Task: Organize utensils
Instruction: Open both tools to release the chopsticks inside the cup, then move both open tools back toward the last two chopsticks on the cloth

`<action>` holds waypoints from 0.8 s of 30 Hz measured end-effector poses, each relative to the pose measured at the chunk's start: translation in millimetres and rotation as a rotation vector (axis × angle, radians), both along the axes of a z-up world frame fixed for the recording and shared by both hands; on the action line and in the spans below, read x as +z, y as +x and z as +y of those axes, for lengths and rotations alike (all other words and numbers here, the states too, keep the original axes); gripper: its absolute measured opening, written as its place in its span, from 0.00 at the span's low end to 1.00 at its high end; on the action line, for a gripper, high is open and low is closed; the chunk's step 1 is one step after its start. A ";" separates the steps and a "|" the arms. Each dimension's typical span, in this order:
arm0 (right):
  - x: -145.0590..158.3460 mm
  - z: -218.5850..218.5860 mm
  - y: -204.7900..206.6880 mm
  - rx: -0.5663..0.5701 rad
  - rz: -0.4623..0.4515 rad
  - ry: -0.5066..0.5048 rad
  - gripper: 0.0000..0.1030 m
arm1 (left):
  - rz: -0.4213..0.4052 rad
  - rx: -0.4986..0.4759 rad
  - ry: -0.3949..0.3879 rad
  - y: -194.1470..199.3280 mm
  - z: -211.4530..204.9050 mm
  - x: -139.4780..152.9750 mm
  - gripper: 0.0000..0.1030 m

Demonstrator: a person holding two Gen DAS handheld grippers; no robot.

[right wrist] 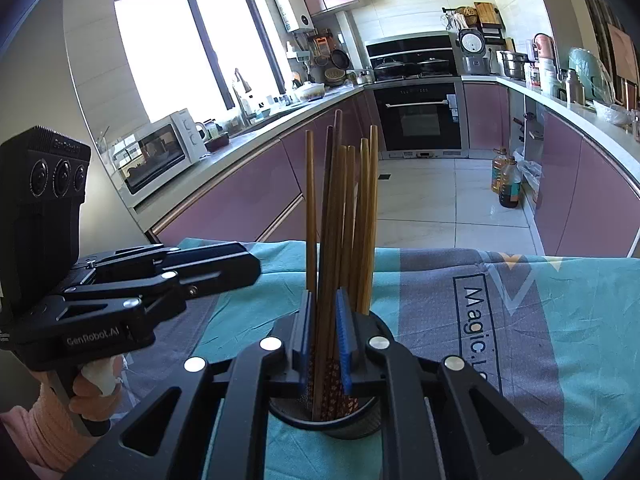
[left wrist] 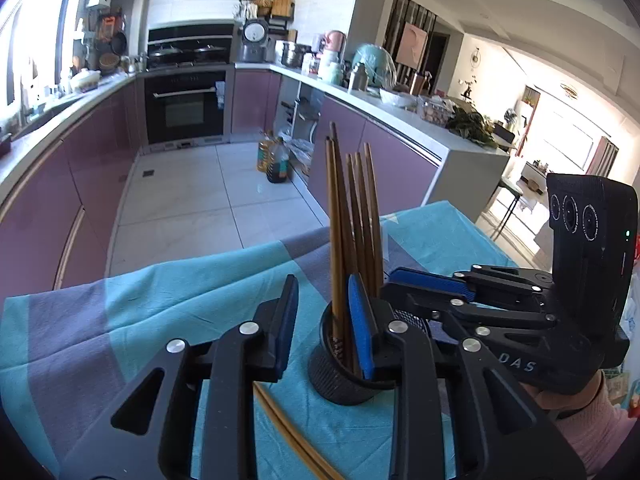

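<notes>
Beside the mesh holder (right wrist: pixel 324 420) (chopsticks (right wrist: pixel 344 216) upright inside), the left hand-held gripper (left wrist: pixel 324 324) gapes empty; the right hand-held gripper (right wrist: pixel 325 340) brackets chopsticks narrowly

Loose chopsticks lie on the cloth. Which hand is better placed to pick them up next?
Left. The left tongs are open and empty, and the loose chopsticks lie on the cloth right beneath them. The right tongs straddle the standing chopsticks in the holder.
</notes>
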State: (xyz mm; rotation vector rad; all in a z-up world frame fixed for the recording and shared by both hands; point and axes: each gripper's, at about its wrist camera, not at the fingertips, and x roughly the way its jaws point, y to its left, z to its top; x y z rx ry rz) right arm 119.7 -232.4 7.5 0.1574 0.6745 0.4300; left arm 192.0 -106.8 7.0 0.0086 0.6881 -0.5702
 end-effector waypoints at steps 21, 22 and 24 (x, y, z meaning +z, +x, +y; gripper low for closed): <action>-51.5 52.4 -69.0 0.190 0.061 -0.136 0.47 | -0.013 0.187 0.069 -105.8 89.0 -71.0 0.56; -57.5 56.1 -68.1 0.194 0.075 -0.145 0.47 | -0.004 0.194 0.086 -109.2 88.3 -78.0 0.56; -67.8 63.0 -69.6 0.201 0.098 -0.158 0.47 | 0.017 0.195 0.099 -113.7 88.0 -88.6 0.56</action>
